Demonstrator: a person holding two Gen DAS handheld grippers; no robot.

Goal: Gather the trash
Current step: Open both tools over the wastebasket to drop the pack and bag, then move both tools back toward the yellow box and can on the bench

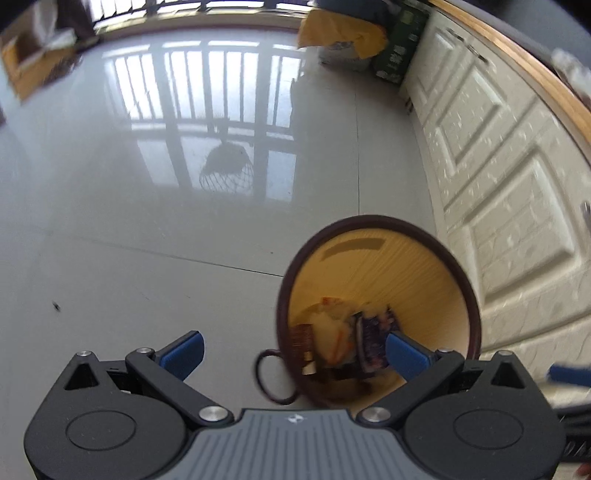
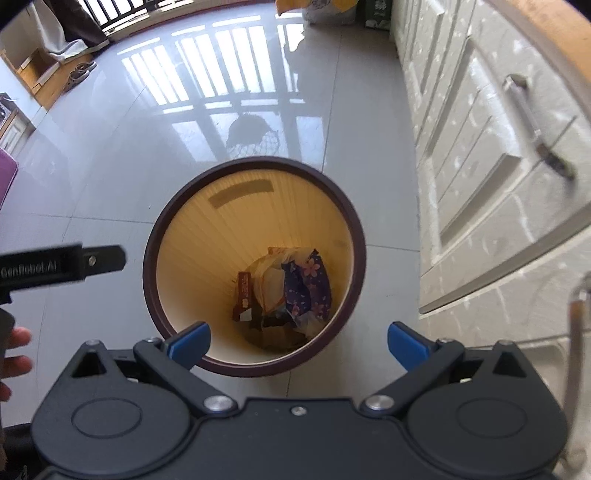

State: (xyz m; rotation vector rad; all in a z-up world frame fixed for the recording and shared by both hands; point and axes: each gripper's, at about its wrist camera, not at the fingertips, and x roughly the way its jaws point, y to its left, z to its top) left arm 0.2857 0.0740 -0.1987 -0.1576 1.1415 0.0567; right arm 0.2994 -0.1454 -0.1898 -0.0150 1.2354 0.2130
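Note:
A round bin (image 2: 229, 236) with a dark brown rim and a yellow inside stands on the tiled floor. At its bottom lie a purple flowered wrapper (image 2: 306, 284), a red-brown packet (image 2: 243, 295) and a pale bag (image 2: 271, 280). My right gripper (image 2: 299, 345) hangs above the bin's near rim, open and empty. My left gripper (image 1: 294, 354) is open and empty too, over the left rim of the bin (image 1: 388, 266), where the wrapper (image 1: 373, 332) shows blurred. The left gripper's black body (image 2: 74, 264) reaches in from the left in the right wrist view, and a hand (image 2: 14, 347) holds it.
White panelled cabinets (image 2: 480, 184) with a metal handle (image 2: 535, 125) run along the right, close to the bin. A dark ring (image 1: 273, 376) hangs at the bin's left side. Far back sit a yellow bag (image 1: 340, 33), a green box (image 1: 402, 44) and shoes (image 2: 77, 74). Glossy floor spreads to the left.

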